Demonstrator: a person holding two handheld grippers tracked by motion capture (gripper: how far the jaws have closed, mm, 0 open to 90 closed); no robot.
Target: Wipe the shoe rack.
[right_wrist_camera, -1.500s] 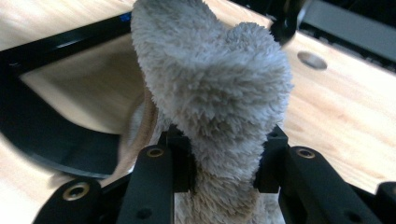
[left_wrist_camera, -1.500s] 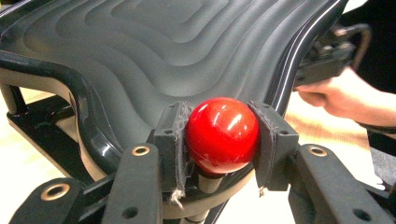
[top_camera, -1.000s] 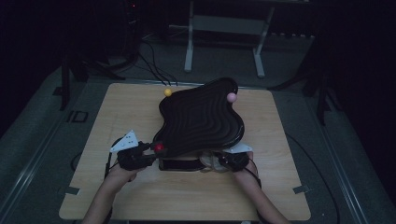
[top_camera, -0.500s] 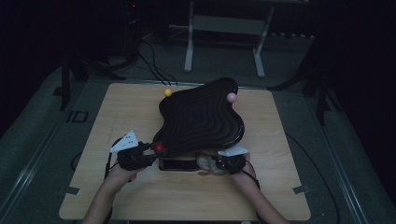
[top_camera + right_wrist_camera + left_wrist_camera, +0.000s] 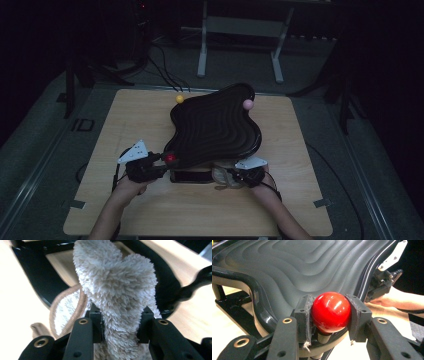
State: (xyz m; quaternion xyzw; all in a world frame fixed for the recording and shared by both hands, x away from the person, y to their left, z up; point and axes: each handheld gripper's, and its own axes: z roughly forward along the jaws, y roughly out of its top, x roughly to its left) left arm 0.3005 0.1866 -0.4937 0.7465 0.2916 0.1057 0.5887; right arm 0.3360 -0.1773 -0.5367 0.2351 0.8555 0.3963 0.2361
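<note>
A: Starting at the left, what is the left gripper (image 5: 330,315) doing?

B: It is clamping the red ball (image 5: 331,311) at the near-left corner of the black wavy tray (image 5: 215,125), jaws closed snugly round it, steadying the tray on the wooden table (image 5: 125,115).

A: And further right?

B: The right gripper (image 5: 120,326) is pinching a fluffy beige cloth (image 5: 117,290), jaws closed on it, just beside the tray's near edge. Wiping looks barely begun; most of the ridged surface is waiting. A yellow ball (image 5: 179,99) and a pink ball (image 5: 247,104) are sitting at the far corners.
</note>
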